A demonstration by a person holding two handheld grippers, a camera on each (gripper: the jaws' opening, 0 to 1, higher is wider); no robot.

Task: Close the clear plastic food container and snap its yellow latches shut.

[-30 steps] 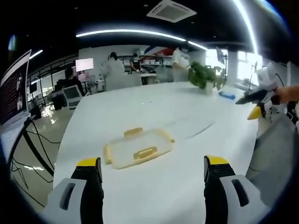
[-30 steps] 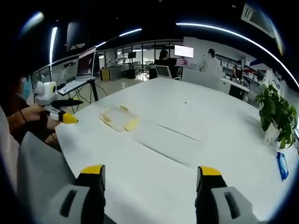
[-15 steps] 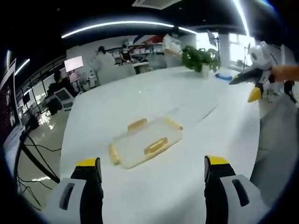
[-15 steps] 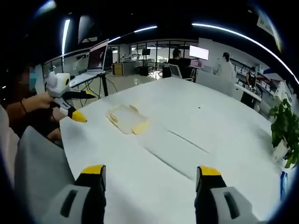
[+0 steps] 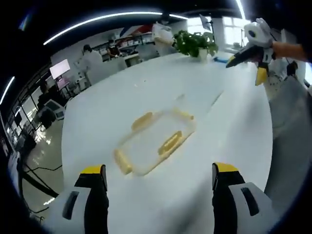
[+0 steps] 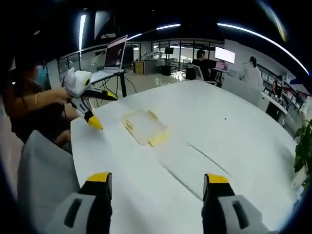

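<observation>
White table with container dead ahead of left gripper, long axis slanting up-right, much nearer than right gripper; both gaping, empty.

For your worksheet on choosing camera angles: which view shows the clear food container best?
The left gripper view: the clear food container lies close, with its yellow latches distinct. The right gripper view shows the same container smaller and farther off.
</observation>
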